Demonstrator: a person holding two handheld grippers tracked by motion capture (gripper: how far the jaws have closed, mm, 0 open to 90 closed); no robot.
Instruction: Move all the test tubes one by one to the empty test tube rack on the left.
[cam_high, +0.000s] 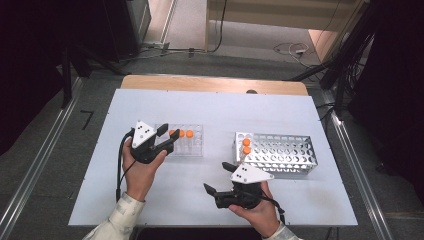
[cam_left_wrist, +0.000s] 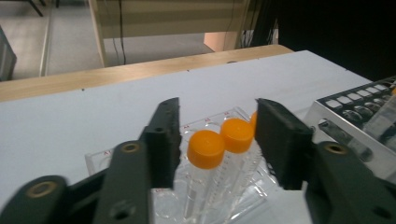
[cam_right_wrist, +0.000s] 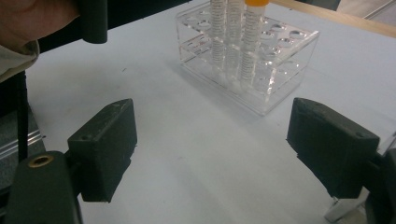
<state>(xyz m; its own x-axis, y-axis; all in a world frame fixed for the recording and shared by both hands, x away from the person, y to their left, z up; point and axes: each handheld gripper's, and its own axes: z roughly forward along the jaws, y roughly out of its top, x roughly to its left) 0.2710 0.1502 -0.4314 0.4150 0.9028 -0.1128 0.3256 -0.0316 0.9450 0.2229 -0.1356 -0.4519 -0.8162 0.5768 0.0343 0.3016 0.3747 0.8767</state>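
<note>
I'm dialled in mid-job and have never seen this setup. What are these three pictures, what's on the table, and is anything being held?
There is no robot arm here: a person holds a two-fingered hand tool in each hand. The high view looks down on the white table from above the person. The other two pictures come from cameras riding on each tool, looking out between its own black fingers.

On the table stand a clear plastic rack with orange-capped tubes and a metal rack that also has orange-capped tubes in it.

The left gripper is open, its fingers on either side of the tube caps in the clear rack, not pressing on them. The right gripper is open over bare table. Nothing is held.
</note>
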